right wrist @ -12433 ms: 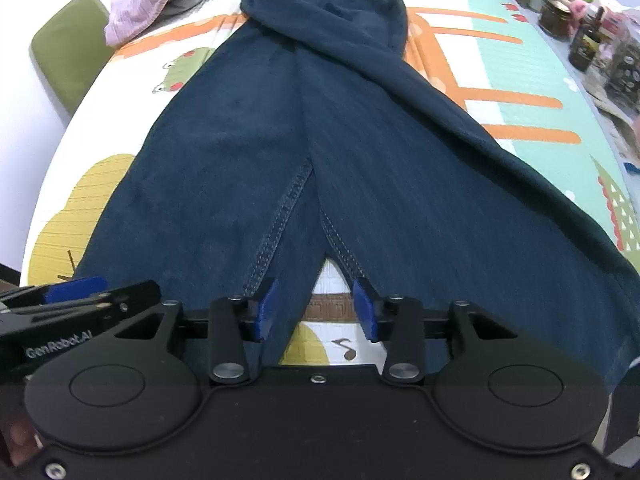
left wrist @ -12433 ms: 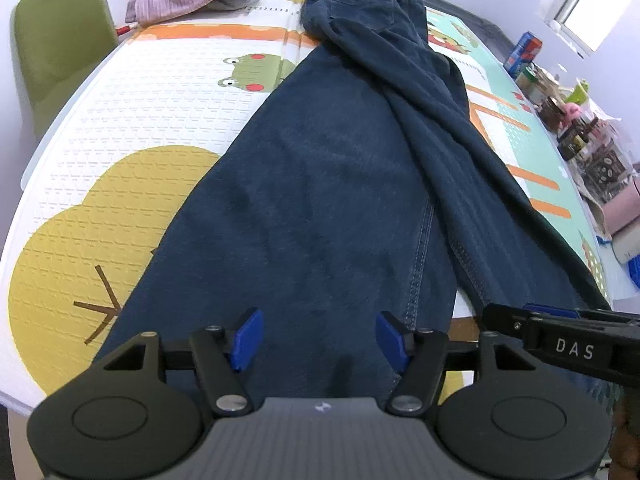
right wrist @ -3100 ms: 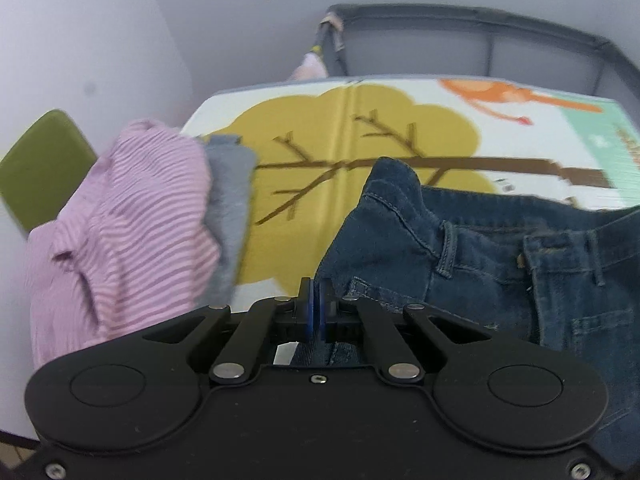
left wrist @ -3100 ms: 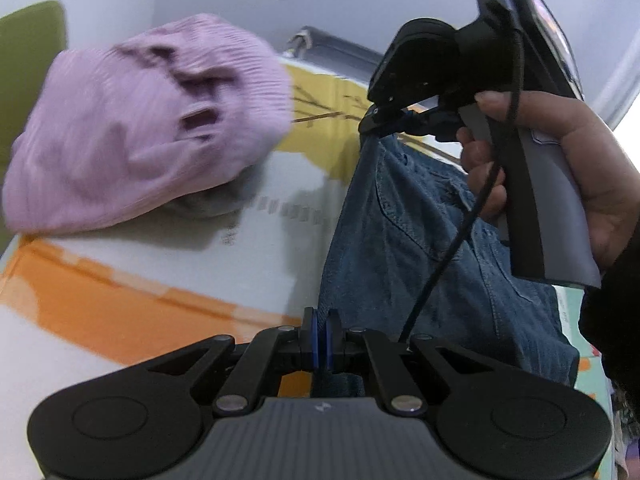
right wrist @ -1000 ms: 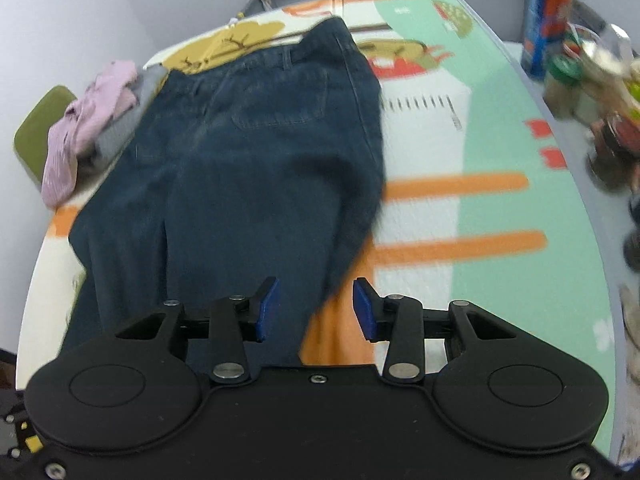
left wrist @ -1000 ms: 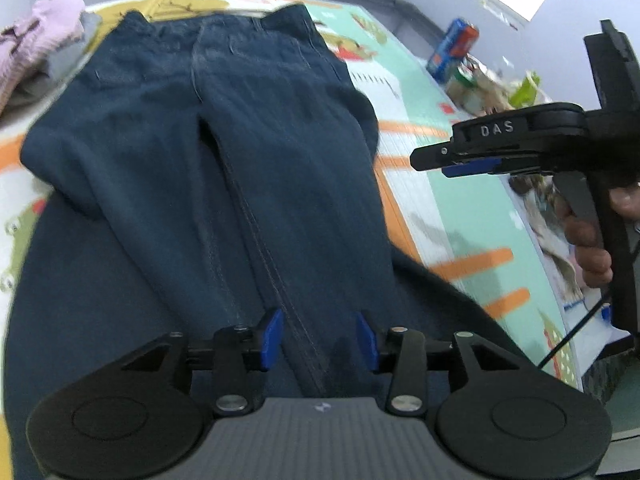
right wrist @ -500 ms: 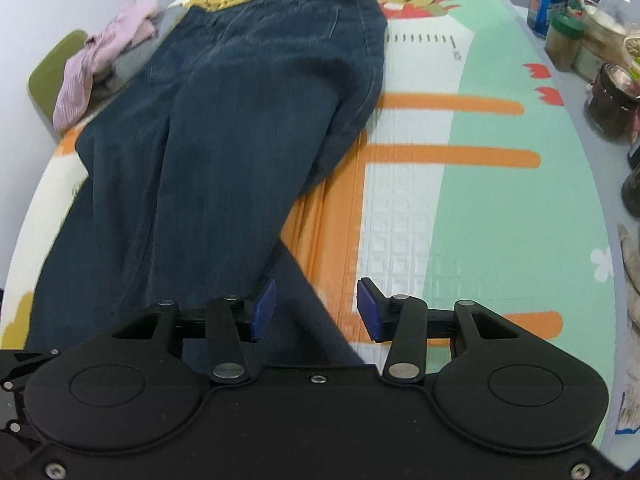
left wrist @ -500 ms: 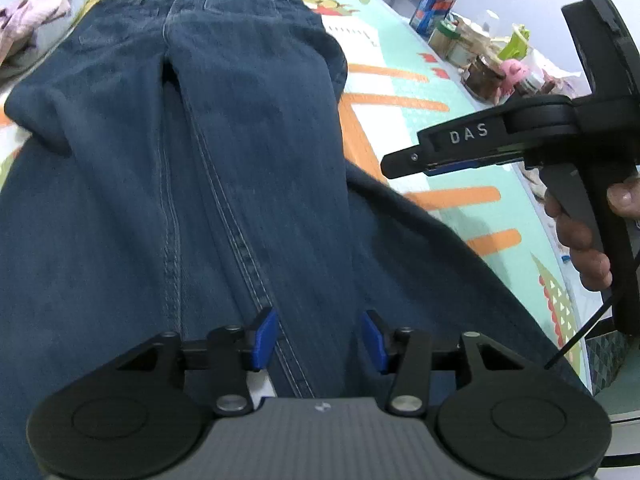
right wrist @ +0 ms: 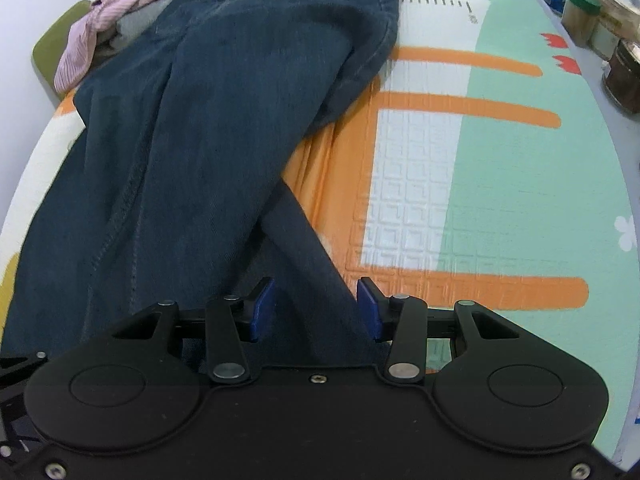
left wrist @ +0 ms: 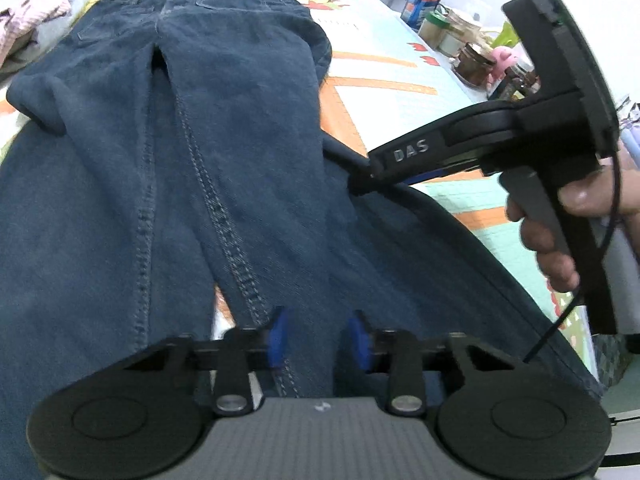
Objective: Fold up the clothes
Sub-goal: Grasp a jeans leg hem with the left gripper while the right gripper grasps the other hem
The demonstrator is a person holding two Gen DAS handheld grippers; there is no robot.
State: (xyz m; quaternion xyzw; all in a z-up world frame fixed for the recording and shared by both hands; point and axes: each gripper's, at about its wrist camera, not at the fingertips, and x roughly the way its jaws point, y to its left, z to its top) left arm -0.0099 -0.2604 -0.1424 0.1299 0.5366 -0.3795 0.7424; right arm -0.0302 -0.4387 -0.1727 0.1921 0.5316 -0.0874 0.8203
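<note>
The big dark blue denim jeans (left wrist: 224,128) lie long on the bright picture play mat (right wrist: 460,184), waistband at the top of the frame and legs running down toward both claws. The left gripper (left wrist: 318,338) sits low in the middle, right over a stitched leg seam. Its blue jaws are closing, with cloth between them but not pinched yet. The right gripper (right wrist: 316,310) stands open over the edge of the other leg, holding nothing. Only the left view shows the person's hand (left wrist: 568,216) on the right handle. Only the right view shows the bare mat beside the jeans.
</note>
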